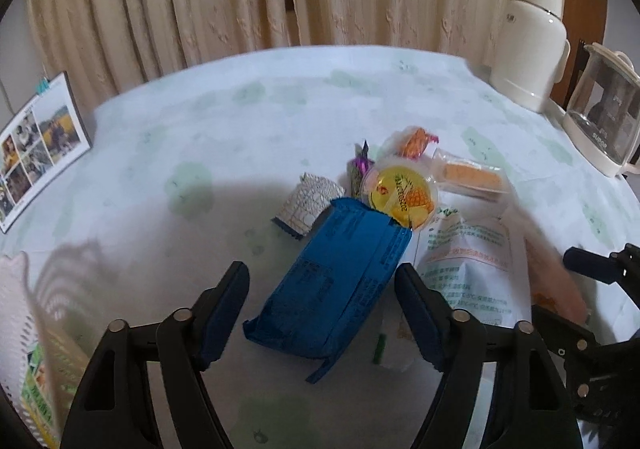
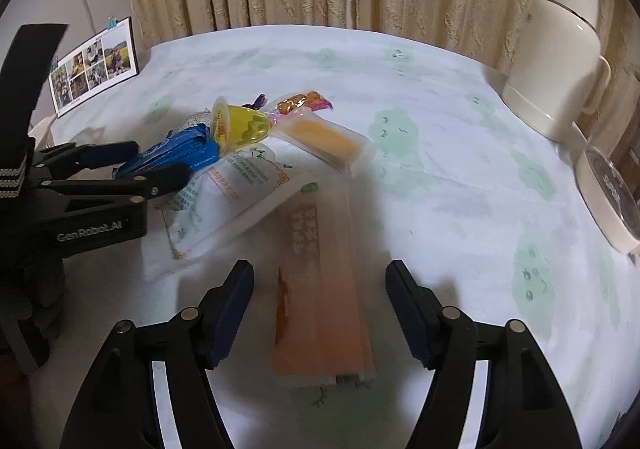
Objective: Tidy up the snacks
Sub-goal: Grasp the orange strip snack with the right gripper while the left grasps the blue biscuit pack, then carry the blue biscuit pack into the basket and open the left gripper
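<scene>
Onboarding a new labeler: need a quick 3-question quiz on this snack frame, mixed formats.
1. True or false: the left tool is shut on the blue pack.
2. Multiple choice: what lies between the right tool's open fingers? A) jelly cup B) orange packet C) white pouch
3. Fill in: the jelly cup has a ____ lid.

Key
1. False: both fingers stand apart from the blue pack, which lies between them.
2. B: the orange packet lies there, blurred. The white pouch sits off to the left.
3. Yellow.
</scene>
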Available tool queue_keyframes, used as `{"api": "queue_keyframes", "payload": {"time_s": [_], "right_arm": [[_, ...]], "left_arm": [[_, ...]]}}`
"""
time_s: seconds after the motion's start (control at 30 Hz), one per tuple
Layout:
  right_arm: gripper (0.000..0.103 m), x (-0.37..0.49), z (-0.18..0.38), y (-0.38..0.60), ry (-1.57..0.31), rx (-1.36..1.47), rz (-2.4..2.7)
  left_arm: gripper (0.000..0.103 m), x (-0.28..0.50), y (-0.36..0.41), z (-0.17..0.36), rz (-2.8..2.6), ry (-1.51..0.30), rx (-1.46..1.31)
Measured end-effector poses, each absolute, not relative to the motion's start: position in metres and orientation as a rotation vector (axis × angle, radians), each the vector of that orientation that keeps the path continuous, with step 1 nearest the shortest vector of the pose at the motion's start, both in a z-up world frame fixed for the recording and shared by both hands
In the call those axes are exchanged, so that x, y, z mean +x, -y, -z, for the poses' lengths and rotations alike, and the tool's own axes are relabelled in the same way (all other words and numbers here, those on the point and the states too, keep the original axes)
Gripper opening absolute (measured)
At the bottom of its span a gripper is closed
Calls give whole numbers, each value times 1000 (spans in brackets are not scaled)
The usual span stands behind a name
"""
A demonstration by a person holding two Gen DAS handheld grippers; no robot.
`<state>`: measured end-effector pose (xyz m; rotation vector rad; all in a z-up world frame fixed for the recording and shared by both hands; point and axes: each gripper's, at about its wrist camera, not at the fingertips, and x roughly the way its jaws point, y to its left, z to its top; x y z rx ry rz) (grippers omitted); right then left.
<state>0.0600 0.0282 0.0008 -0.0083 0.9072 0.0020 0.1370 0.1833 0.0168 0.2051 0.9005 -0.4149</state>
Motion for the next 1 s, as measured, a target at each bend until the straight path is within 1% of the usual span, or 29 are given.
{"api": "queue_keyframes", "payload": {"time_s": [0.1, 0.17, 0.2, 0.23, 0.3, 0.37, 0.77, 1.0], "right_arm": [[66, 68, -1, -28, -911, -14, -5], [61, 70, -1, -29, -908, -18, -10], [54, 70, -1, -29, -904, -22, -12], [42, 69, -2, -30, -898, -29, -17], [33, 67, -3, -32, -892, -36, -20], [30, 65, -3, -32, -889, -39, -17], [29, 57, -13, -1, -854, 124, 29], [29, 54, -16, -1, -828, 135, 35]], "left_arm": [[58, 138, -183, -16, 423, -903, 193], [55, 137, -184, -17, 427, -898, 192], [53, 136, -184, -17, 425, -894, 191], [52, 135, -184, -18, 424, -890, 190], [51, 131, -184, -21, 418, -878, 189], [50, 127, -184, -24, 413, -860, 190], [49, 90, -195, -56, 379, -728, 156], [49, 76, -216, -73, 280, -648, 119]]}}
